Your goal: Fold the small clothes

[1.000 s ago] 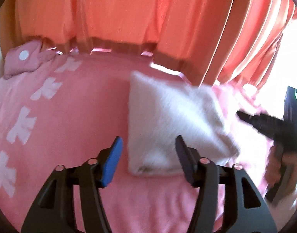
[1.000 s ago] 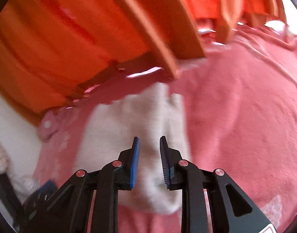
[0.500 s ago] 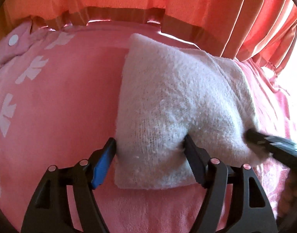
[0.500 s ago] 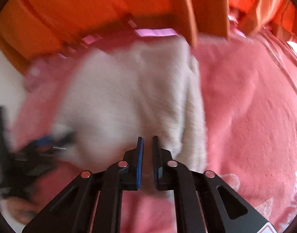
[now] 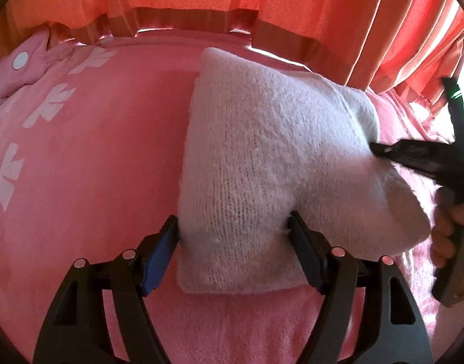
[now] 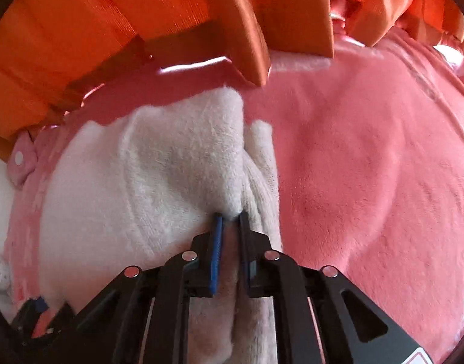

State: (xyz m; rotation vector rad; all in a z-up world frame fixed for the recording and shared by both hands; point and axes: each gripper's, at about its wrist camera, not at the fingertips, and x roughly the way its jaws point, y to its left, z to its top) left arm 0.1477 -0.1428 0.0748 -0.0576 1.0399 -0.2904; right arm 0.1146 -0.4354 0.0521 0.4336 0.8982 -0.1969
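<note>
A white fluffy knit garment (image 5: 262,157) lies folded on a pink bedspread (image 5: 95,151). My left gripper (image 5: 233,227) is open, its fingers straddling the garment's near left part and pressing into it. My right gripper (image 6: 230,218) is nearly closed, pinching a ridge of the same garment (image 6: 171,166) at its right edge. The right gripper also shows in the left wrist view (image 5: 380,150), its tip dug into the garment's right side, with the person's hand behind it.
Orange curtains (image 5: 232,0) hang along the far edge of the bed. A pink pillow with a white dot (image 5: 22,63) lies at the far left. White bow prints (image 5: 47,106) mark the bedspread's left part.
Both grippers moved in onto the garment. The left gripper's open fingers now press around its near part. The right gripper narrowed and now pinches the garment's right edge.
</note>
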